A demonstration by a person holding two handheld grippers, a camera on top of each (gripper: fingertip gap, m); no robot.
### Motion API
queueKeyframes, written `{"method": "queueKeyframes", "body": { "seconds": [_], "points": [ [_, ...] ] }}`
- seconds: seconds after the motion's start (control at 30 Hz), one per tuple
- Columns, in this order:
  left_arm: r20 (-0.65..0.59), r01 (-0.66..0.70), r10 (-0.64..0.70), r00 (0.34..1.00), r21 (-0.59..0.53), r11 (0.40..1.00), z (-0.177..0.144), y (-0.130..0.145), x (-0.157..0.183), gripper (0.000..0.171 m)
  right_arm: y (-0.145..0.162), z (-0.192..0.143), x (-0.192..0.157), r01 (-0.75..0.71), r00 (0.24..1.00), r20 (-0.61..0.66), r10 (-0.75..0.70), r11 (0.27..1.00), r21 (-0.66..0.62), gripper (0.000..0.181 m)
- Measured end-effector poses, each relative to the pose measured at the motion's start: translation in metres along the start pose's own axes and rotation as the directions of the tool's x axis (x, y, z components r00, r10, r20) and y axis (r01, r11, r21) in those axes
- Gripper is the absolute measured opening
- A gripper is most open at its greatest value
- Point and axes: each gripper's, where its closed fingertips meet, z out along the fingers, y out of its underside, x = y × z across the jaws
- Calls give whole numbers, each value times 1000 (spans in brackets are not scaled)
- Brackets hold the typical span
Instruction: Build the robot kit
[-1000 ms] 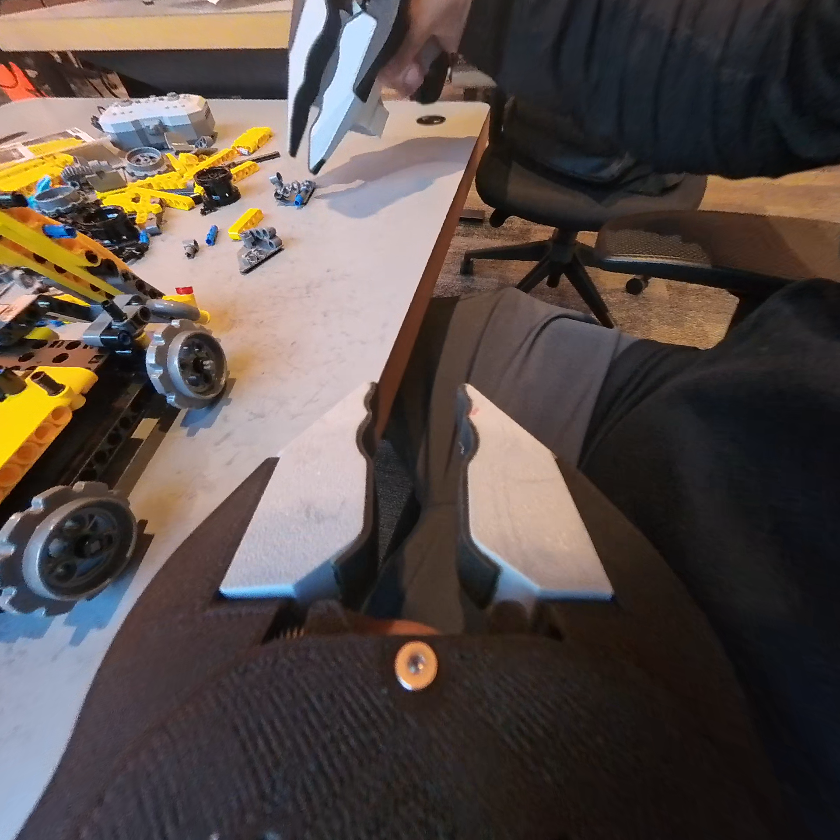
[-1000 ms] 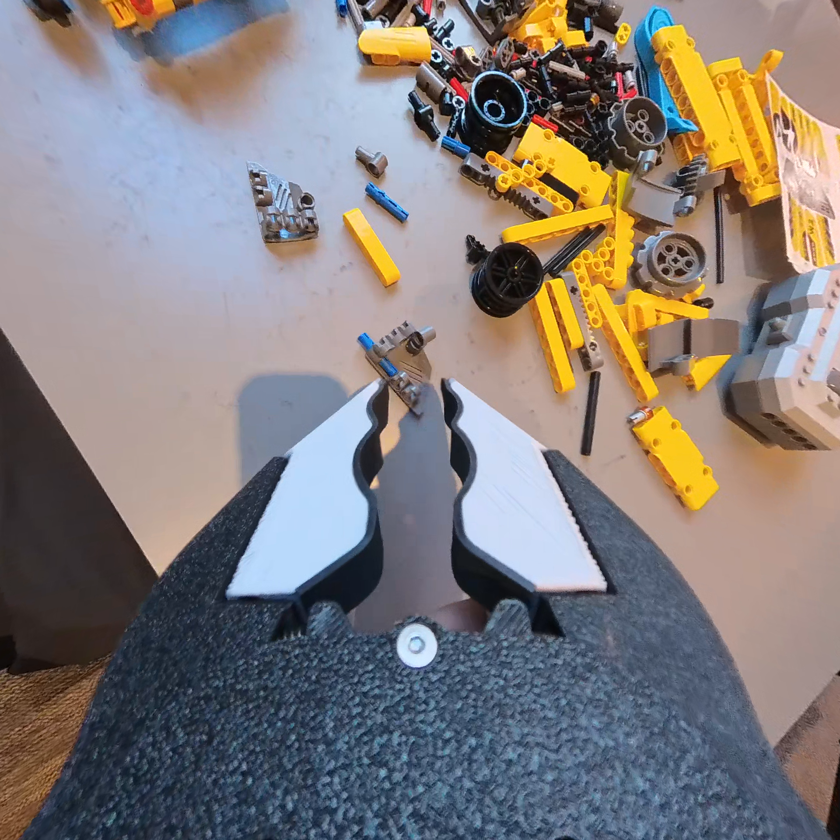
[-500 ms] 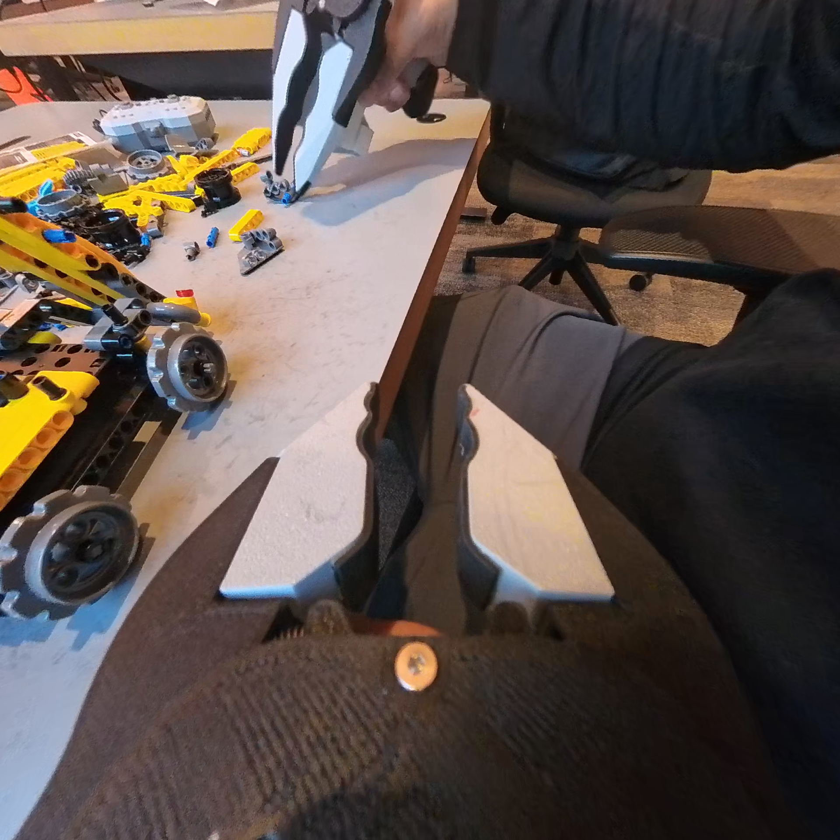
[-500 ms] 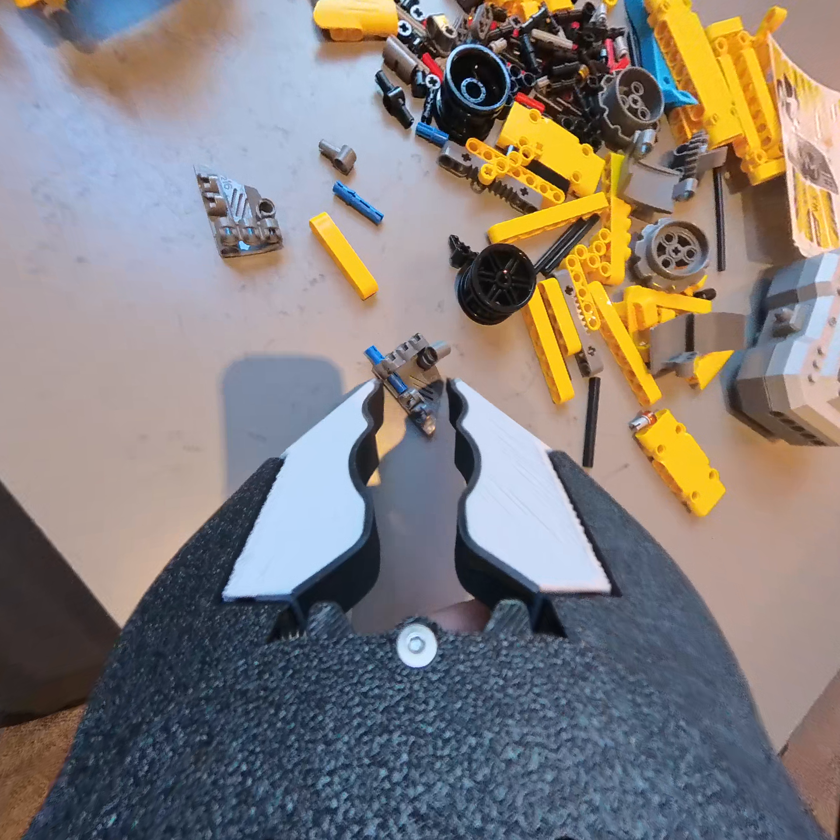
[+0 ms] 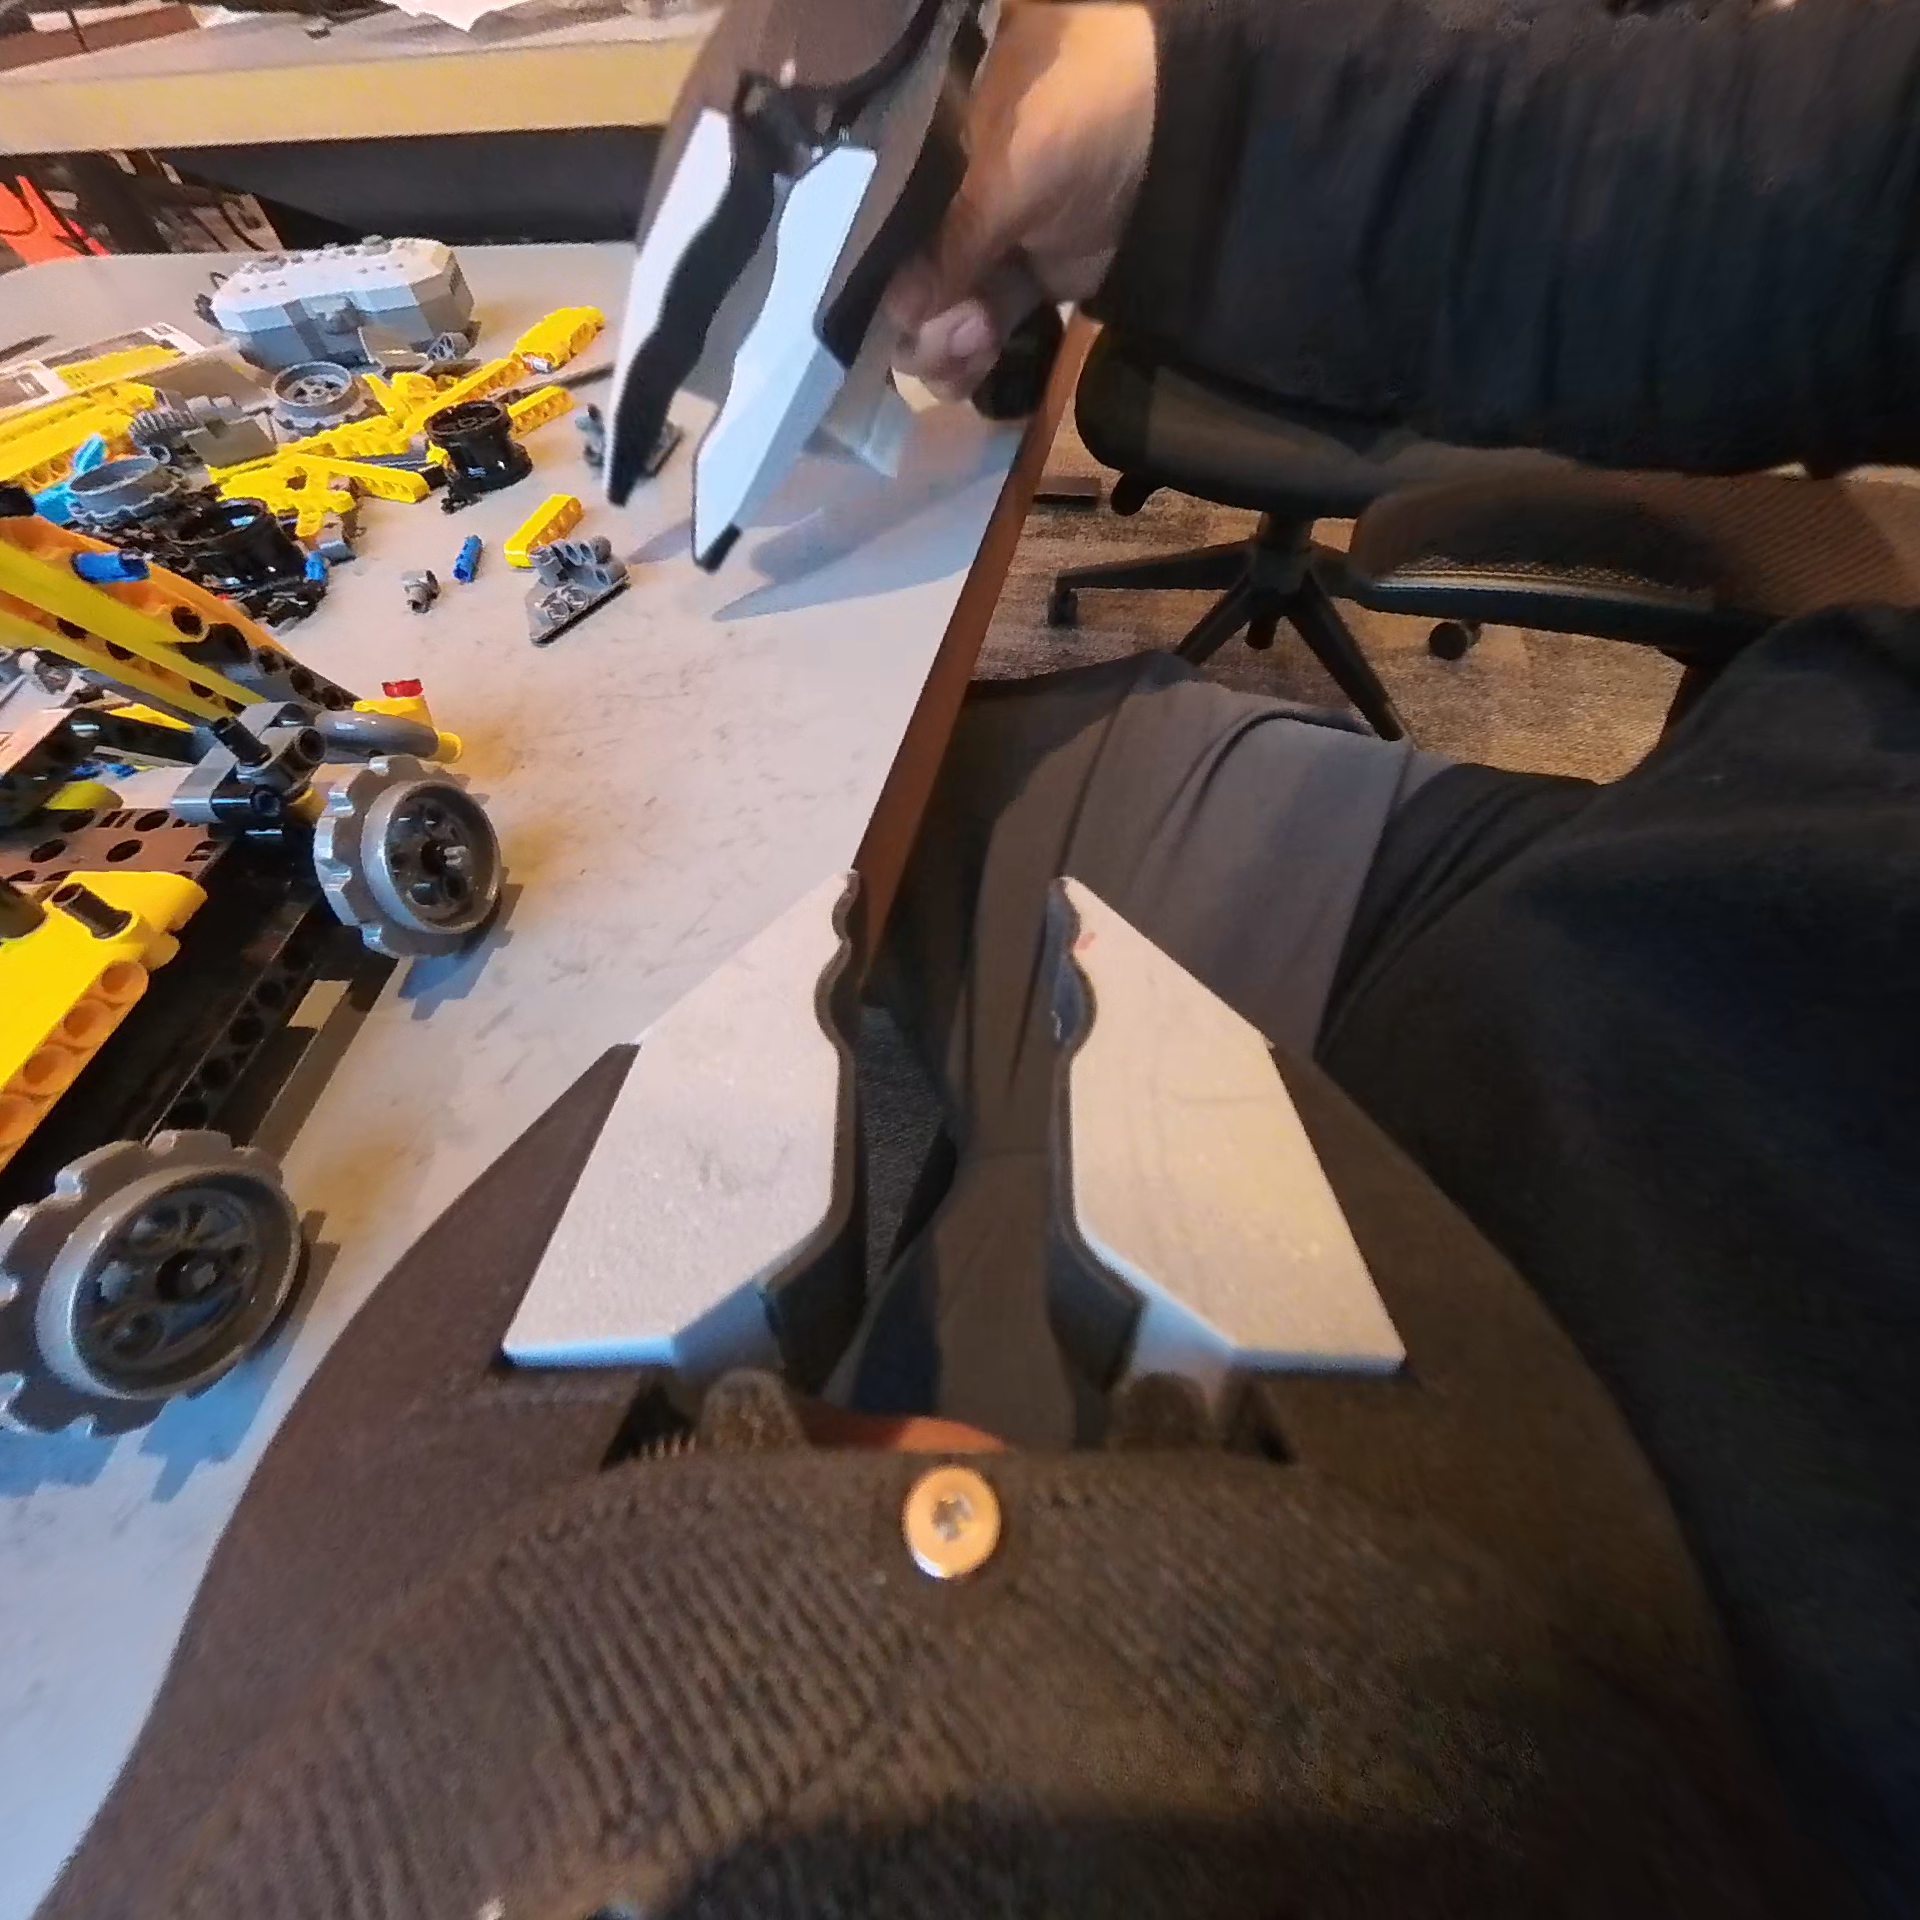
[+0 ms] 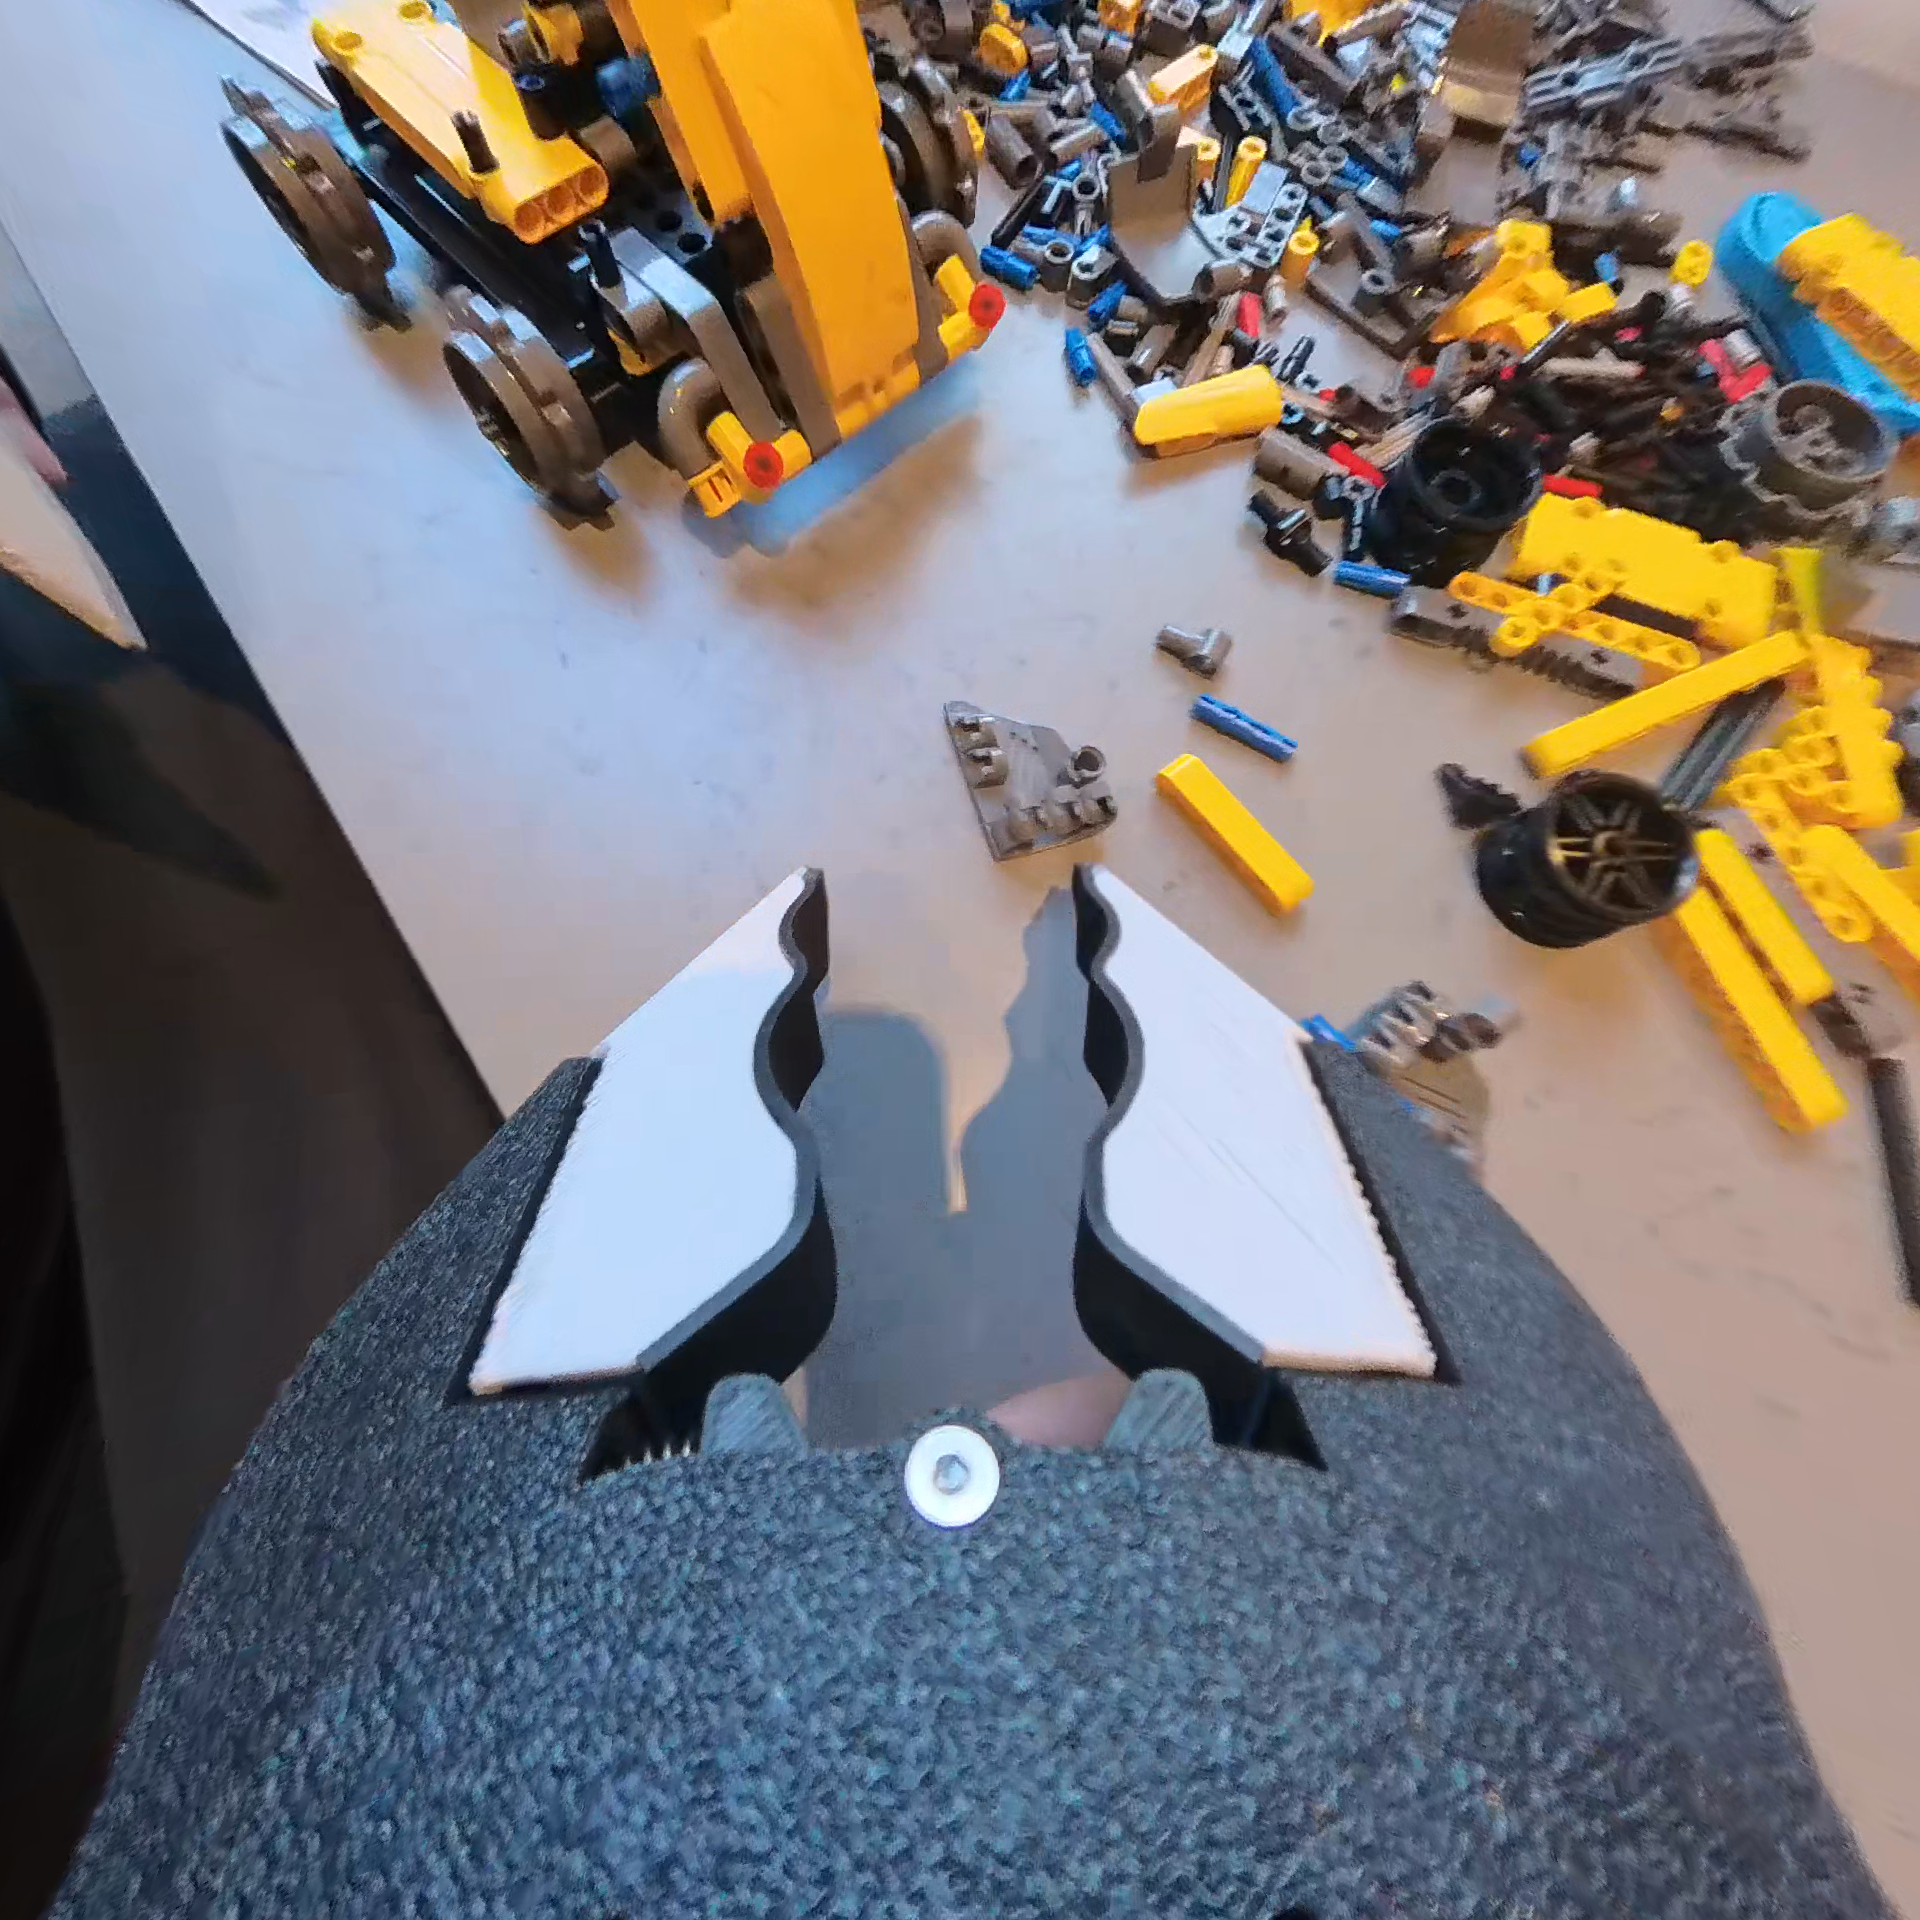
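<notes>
- Two grippers show, neither carrying anything: the right gripper [image 6: 951, 883] hangs above the table [image 6: 623, 665] with its jaws parted fairly wide and bare tabletop between them; the left gripper [image 5: 951, 904] sits at the table's near edge, jaws moderately apart, with only a person's trouser leg beyond.
- Nearest the right gripper's tips lies a dark grey triangular panel [image 6: 1029, 779], just beyond them and slightly right; a short yellow beam [image 6: 1231, 831] lies right of that panel, a blue pin [image 6: 1242, 725] beyond the beam.
- Beside the right finger rests a small grey-and-blue pin assembly [image 6: 1423, 1044], close to the gripper's body; a sideways sweep could knock it.
- Left of the panel and farther off stands the yellow model vehicle [image 6: 665, 260].
- Crowded loose parts right of the panel, including a black wheel [image 6: 1590, 857], make a mistaken pinch likely.
- Motion blur suggests speed; a fast descent could scatter these light pieces.
</notes>
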Motion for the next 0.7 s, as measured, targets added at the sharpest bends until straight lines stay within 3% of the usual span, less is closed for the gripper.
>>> {"method": "queueKeyframes", "body": {
  "seconds": [0.4, 0.7],
  "points": [
    [4, -30, 30, 1000, -29, 999, 6, 5, 3, 33, -13, 15, 18, 89, 996, -18, -90, 995, -40, 39],
    [7, -34, 35, 999, -28, 999, 3, 6, 1, 32, -7, 25, 12, 146, 987, 83, -139, 986, -77, 26]
  ]
}}
